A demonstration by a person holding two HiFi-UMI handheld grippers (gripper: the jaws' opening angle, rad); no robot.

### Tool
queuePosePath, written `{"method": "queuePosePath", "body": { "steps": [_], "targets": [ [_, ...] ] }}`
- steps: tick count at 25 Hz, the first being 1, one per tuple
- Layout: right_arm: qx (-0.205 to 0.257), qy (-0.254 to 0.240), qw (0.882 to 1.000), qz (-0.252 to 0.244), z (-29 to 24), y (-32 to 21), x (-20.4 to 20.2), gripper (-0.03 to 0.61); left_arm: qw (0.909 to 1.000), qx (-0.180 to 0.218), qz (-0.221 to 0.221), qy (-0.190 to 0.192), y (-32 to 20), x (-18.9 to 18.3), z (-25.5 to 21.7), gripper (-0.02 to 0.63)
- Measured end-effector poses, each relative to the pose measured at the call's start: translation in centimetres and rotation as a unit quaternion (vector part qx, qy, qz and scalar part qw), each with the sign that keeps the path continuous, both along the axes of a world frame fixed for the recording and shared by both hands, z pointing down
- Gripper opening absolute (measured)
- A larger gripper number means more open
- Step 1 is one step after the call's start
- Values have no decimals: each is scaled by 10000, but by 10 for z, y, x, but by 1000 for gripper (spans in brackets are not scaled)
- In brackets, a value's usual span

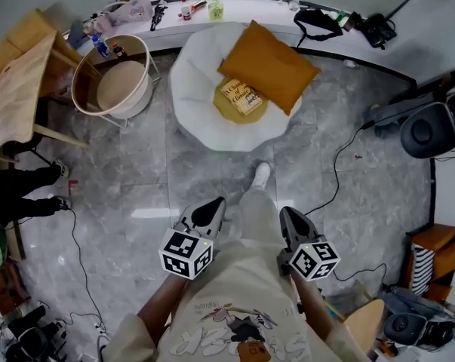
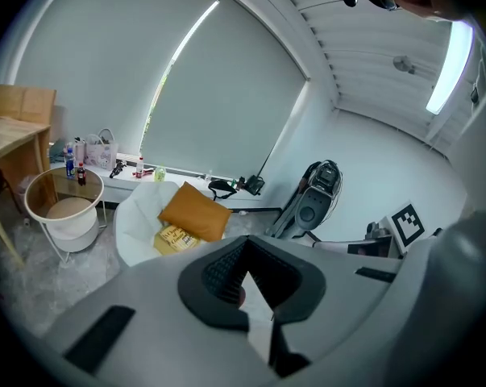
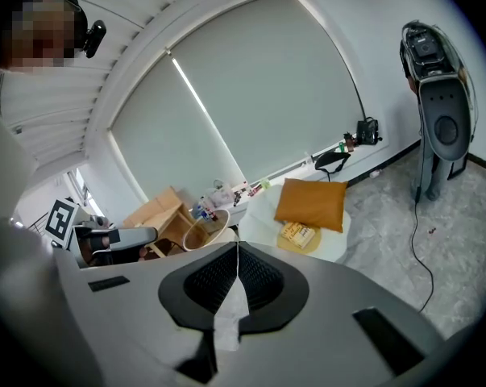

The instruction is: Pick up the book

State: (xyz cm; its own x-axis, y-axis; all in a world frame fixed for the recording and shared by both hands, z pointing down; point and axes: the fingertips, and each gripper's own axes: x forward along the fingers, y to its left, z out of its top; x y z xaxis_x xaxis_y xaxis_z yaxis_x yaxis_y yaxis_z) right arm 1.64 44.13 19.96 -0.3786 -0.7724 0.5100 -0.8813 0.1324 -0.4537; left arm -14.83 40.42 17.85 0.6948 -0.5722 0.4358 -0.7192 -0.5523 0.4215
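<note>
A yellow book (image 1: pixel 241 96) lies on a round yellow cushion in the seat of a white chair (image 1: pixel 193 89), with an orange pillow (image 1: pixel 269 66) leaning behind it. Both grippers hang low in the head view, well short of the chair. My left gripper (image 1: pixel 204 216) and my right gripper (image 1: pixel 293 221) are both shut with nothing in them, pointing toward the chair. The left gripper view shows the book (image 2: pixel 175 236) beyond the closed left gripper (image 2: pixel 247 240). In the right gripper view the book (image 3: pixel 297 234) lies beyond the closed right gripper (image 3: pixel 237 244).
A round wire-framed side table (image 1: pixel 114 78) stands left of the chair, next to a wooden table (image 1: pixel 23 81). A ledge with bottles and bags (image 1: pixel 212 7) runs behind. Cables (image 1: pixel 340 164) cross the marble floor; equipment (image 1: pixel 431 127) sits at the right. Another person's legs (image 1: pixel 23 187) show at left.
</note>
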Motion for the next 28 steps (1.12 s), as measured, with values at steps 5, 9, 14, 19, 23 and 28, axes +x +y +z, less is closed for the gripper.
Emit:
{"method": "queuePosePath", "body": {
  "steps": [5,9,14,19,23,28],
  "targets": [
    [-101,-94,9998,-120,11,-54,24,23,9998,-154,-73,-43,-41,26,7,6],
    [-125,-204,9994,-243,9,-117,60,23,9998,-142,-31,-147,-95,65,3,6],
    [-206,-400,9984,-339,9,-188,100,25,9993,-51,-129,-347,-160,100,-10,6],
    [-301,-572,9961,-600,8,-248,126,25,9981,-74,-424,-441,-218,131,-18,6],
    [-407,-625,9923,-988,16,-279,142,23,9976,-120,-460,-507,-247,165,-16,6],
    [-434,-723,9885,-1255,29,-312,160,25,9963,-123,-607,-588,-273,190,-8,6]
  ]
}}
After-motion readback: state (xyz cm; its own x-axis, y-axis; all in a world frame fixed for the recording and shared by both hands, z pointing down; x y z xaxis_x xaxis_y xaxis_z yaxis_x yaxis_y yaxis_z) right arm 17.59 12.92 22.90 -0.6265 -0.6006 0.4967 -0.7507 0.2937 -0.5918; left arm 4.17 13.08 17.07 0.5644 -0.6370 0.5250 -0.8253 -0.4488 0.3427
